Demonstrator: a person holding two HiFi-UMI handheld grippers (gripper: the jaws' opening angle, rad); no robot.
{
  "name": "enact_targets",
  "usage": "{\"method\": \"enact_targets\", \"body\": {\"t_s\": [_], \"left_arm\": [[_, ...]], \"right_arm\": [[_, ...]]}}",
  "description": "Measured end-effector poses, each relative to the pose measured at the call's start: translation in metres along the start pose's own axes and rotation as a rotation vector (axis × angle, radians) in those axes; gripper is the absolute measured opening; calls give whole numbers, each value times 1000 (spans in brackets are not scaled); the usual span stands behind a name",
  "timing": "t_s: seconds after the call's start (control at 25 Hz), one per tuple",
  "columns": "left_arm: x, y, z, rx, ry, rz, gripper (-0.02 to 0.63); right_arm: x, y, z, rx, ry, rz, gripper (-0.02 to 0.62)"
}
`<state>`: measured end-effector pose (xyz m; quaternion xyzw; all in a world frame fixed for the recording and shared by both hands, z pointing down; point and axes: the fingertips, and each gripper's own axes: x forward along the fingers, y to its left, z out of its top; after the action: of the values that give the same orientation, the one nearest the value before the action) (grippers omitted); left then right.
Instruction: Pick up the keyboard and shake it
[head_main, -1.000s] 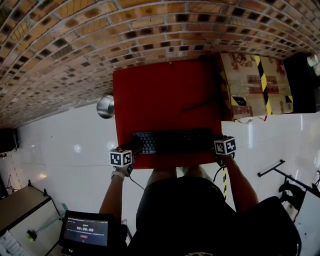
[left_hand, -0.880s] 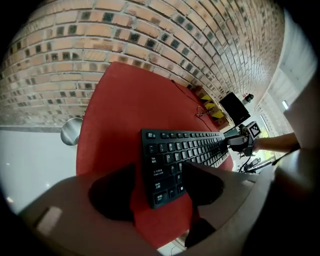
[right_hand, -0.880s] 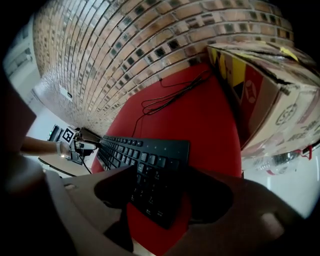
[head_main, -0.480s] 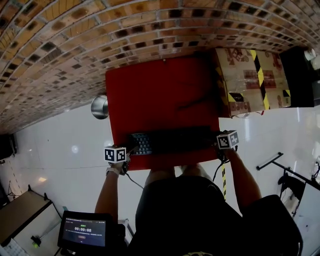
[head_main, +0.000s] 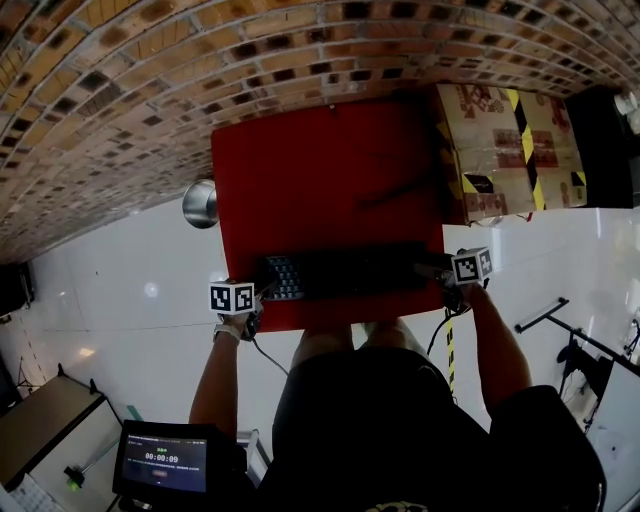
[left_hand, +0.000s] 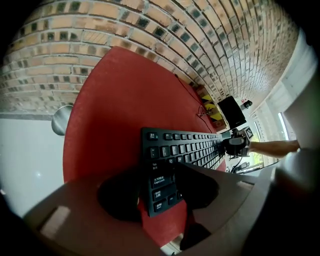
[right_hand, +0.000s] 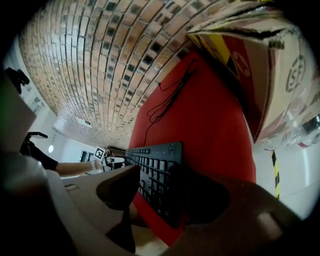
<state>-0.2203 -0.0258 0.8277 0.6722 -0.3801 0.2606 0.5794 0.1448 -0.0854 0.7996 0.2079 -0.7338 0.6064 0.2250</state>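
Note:
A black keyboard (head_main: 345, 272) lies across the near part of the red table (head_main: 320, 180). My left gripper (head_main: 262, 290) is at its left end. In the left gripper view the keyboard's end (left_hand: 165, 180) sits between the jaws of the left gripper (left_hand: 160, 189), which are closing; one jaw lies over the keys and a sliver of red shows beside the other. My right gripper (head_main: 437, 268) is at the right end. Its jaws are closing too, and the right gripper (right_hand: 160, 190) straddles the keyboard's end (right_hand: 157, 172) there.
A printed cardboard box (head_main: 505, 150) with black-and-yellow tape stands against the table's right side. The keyboard's thin cable (head_main: 395, 208) runs over the table. A round metal object (head_main: 200, 203) sits on the white floor at the left. A brick wall lies beyond, a small screen (head_main: 165, 460) near my left.
Both grippers have stayed at the keyboard's two ends, the right one shifting slightly outward. The head view has drifted a little. The keyboard has kept its place on the table.

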Motion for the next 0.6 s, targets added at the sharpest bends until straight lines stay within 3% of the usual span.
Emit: {"method": "enact_targets", "body": {"t_s": [0.2, 0.28, 0.6], "left_arm": [[-1, 2, 0, -5, -13, -6, 213], [-2, 3, 0, -2, -16, -11, 213], [-3, 2, -1, 37, -7, -32, 213]], "right_arm": [[-9, 15, 1, 27, -17, 90, 243], [-11, 19, 0, 36, -16, 116, 205], [-15, 23, -23, 43, 53, 140, 182]]}}
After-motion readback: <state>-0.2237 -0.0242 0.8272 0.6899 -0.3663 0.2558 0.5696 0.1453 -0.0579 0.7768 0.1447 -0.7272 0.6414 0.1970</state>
